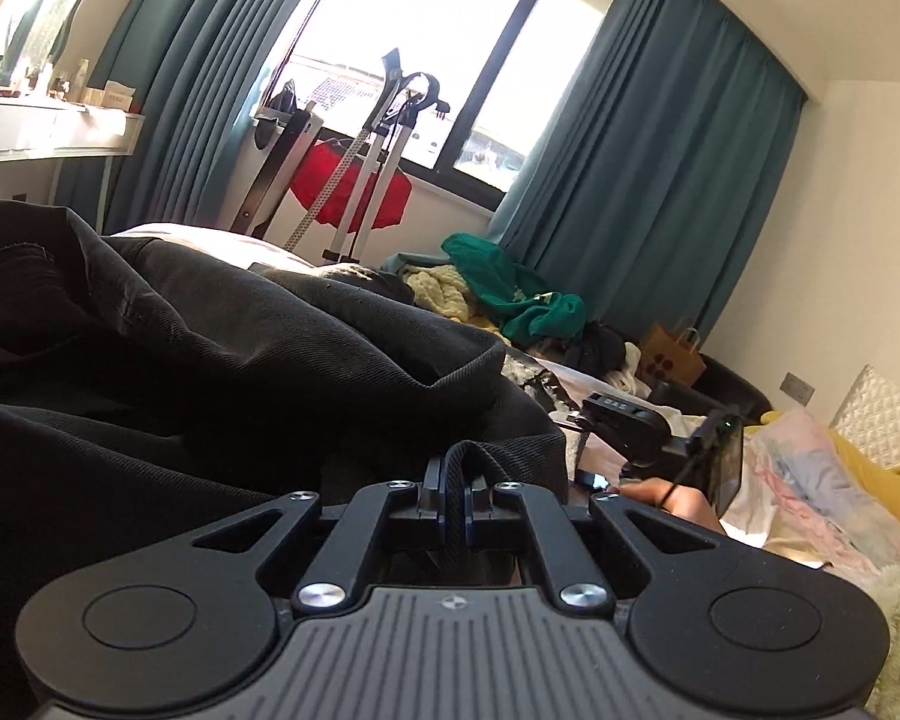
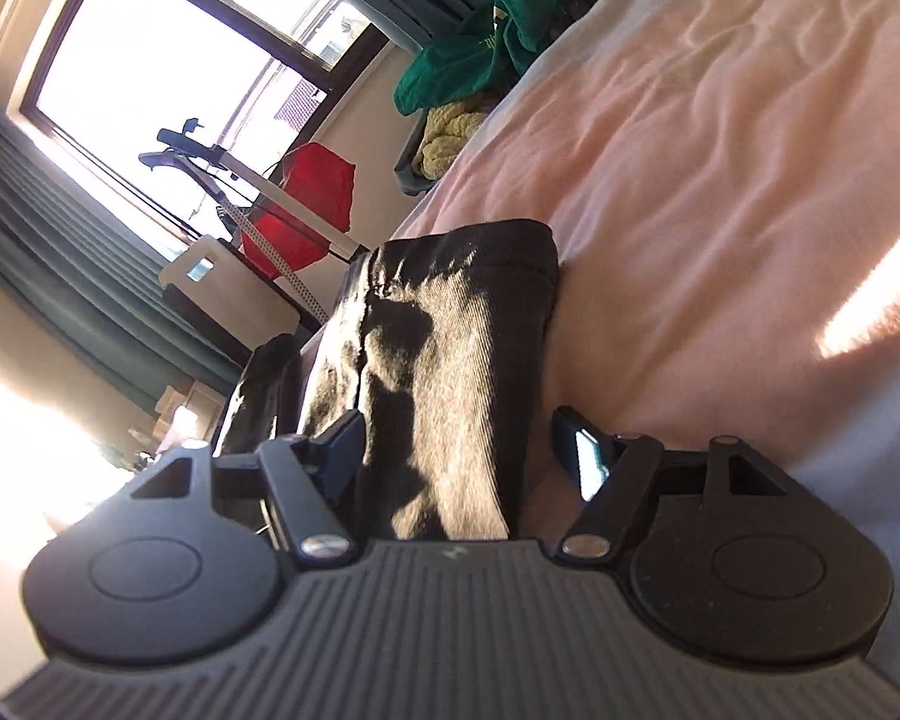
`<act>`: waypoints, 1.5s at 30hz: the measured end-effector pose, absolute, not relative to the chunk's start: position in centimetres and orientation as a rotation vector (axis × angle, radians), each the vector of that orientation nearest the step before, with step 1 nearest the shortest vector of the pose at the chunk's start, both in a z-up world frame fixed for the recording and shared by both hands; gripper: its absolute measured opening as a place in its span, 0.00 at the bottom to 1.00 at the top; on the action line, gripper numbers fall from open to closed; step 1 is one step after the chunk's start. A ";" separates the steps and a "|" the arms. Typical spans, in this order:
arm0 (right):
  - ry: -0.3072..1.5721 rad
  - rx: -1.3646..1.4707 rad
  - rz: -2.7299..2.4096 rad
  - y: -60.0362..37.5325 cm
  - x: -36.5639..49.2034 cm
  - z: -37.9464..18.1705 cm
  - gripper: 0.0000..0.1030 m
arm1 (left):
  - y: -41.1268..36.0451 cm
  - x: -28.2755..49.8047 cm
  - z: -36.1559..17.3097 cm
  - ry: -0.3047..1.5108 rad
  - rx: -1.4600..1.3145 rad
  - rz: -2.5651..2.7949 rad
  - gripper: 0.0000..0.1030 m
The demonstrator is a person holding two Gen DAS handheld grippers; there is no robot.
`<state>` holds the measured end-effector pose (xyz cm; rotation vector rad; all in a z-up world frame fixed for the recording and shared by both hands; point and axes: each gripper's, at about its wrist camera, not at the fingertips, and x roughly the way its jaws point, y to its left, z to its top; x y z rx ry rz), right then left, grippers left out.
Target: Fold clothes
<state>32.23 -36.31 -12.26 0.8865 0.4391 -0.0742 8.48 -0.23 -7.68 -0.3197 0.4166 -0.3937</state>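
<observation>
A black twill garment (image 1: 210, 348) lies bunched on the bed and fills the left half of the left wrist view. My left gripper (image 1: 453, 480) is shut on a thick black edge of that garment, which sticks up between the pads. In the right wrist view a folded end of the black garment (image 2: 450, 360) lies on the pink sheet and runs back between my right gripper's (image 2: 459, 450) jaws. They stand apart; one finger (image 2: 342, 444) touches the cloth, while the other finger (image 2: 576, 450) is clear of it. A hand (image 1: 678, 498) shows at the right.
A pink sheet (image 2: 720, 180) covers the bed. A green garment (image 1: 510, 294) and a yellow knit (image 1: 438, 294) are piled at its far end, near a brown paper bag (image 1: 672, 354). A stand with a red cloth (image 1: 342, 192) is by the window, between teal curtains (image 1: 660, 150).
</observation>
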 end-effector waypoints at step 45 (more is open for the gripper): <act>0.330 1.400 -0.496 -49.1 0.8 -13.1 0.41 | -1.9 1.9 -7.5 0.733 -0.315 -0.476 0.86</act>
